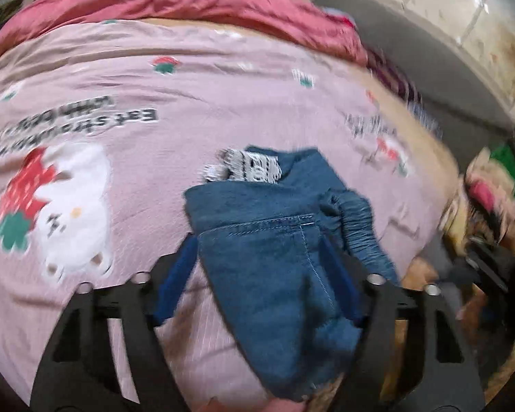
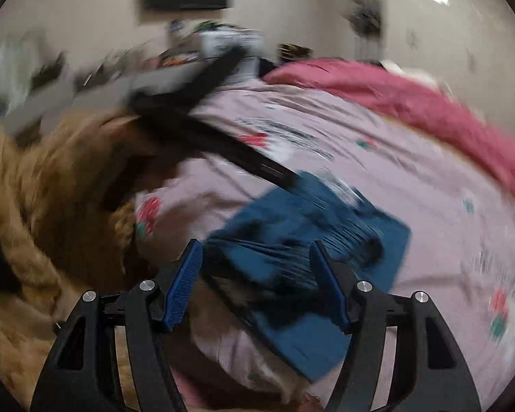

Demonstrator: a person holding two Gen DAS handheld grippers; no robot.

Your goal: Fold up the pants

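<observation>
Small blue denim pants [image 1: 274,240] lie folded on a pink printed bedsheet [image 1: 189,103]. The elastic waistband [image 1: 357,226] and a white label [image 1: 247,168] show at the far end. My left gripper [image 1: 257,250] is open, its blue fingers on either side of the pants. In the right wrist view the pants [image 2: 305,250] lie as a blue bundle on the sheet. My right gripper [image 2: 255,257] is open and empty just before them. The left gripper [image 2: 250,161] reaches in from the left to the pants' far corner. Both views are blurred.
A dark pink blanket [image 1: 171,0] is bunched along the far side of the bed [image 2: 412,110]. A grey bed frame [image 1: 412,51] runs at the right. Mixed clothes [image 1: 491,185] lie at the right edge. A brown furry sleeve [image 2: 44,213] fills the left.
</observation>
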